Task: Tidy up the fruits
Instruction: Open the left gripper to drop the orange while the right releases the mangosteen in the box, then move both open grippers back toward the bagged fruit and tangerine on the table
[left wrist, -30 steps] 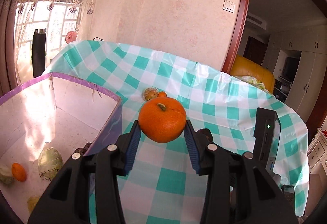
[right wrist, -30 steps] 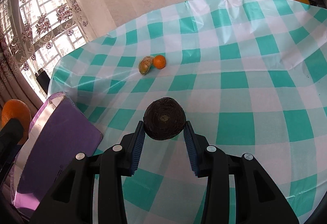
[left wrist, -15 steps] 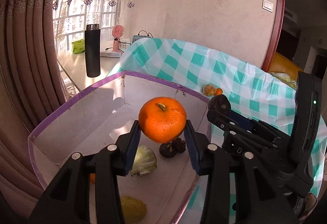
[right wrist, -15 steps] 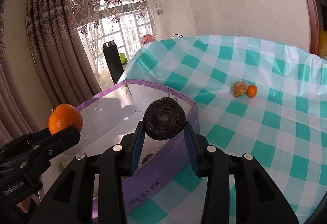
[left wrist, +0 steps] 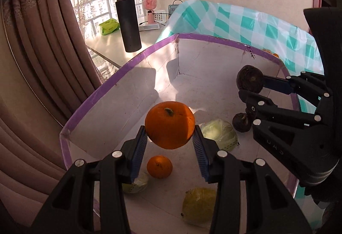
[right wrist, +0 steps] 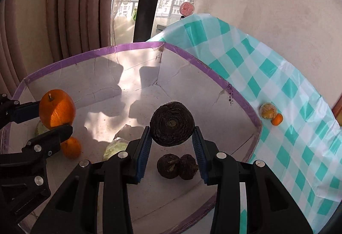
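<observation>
My left gripper (left wrist: 170, 142) is shut on a large orange (left wrist: 170, 124) and holds it above the inside of the purple-rimmed white box (left wrist: 136, 61). My right gripper (right wrist: 172, 142) is shut on a dark brown round fruit (right wrist: 172, 123), also above the box (right wrist: 89, 54). Each gripper shows in the other's view: the brown fruit (left wrist: 250, 82) at the right, the orange (right wrist: 56, 109) at the left. In the box lie a small orange (left wrist: 159, 166), a pale green fruit (left wrist: 220, 134), a yellow fruit (left wrist: 198, 205) and two dark fruits (right wrist: 176, 166).
A netted fruit (right wrist: 268, 110) and a small orange (right wrist: 277, 119) lie on the teal checked tablecloth (right wrist: 277, 84) right of the box. A black flask (left wrist: 128, 22), a pink fan (left wrist: 150, 7) and a green packet (left wrist: 109, 26) stand on the windowsill behind. Curtains hang at the left.
Both grippers have swung left from above the tablecloth to above the box, each still holding its fruit. They now sit further over the box's inside than half a second ago.
</observation>
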`<action>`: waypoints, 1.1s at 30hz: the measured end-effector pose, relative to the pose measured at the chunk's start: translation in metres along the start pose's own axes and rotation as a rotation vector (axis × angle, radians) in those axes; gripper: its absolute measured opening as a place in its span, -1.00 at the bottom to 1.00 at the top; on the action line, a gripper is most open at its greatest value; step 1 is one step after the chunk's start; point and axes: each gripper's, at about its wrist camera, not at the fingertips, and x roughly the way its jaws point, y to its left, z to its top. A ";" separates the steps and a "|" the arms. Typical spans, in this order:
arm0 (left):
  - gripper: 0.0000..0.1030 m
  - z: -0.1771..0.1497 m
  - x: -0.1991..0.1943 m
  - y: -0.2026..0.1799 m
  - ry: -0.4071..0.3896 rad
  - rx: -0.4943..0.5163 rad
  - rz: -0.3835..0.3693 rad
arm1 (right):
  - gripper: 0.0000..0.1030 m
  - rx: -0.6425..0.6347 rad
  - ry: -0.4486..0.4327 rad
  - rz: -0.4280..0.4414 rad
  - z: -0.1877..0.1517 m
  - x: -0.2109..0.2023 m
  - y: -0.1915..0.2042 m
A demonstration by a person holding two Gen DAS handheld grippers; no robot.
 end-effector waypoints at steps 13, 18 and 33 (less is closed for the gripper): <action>0.14 -0.004 0.005 0.000 0.053 -0.003 0.007 | 0.16 0.027 0.059 0.019 0.002 0.018 0.004; 0.53 0.000 0.001 0.002 0.048 -0.024 0.015 | 0.41 0.008 0.084 0.006 0.005 0.017 0.006; 0.81 0.000 0.001 0.006 0.051 -0.075 0.009 | 0.51 0.104 0.014 0.063 -0.001 0.011 -0.009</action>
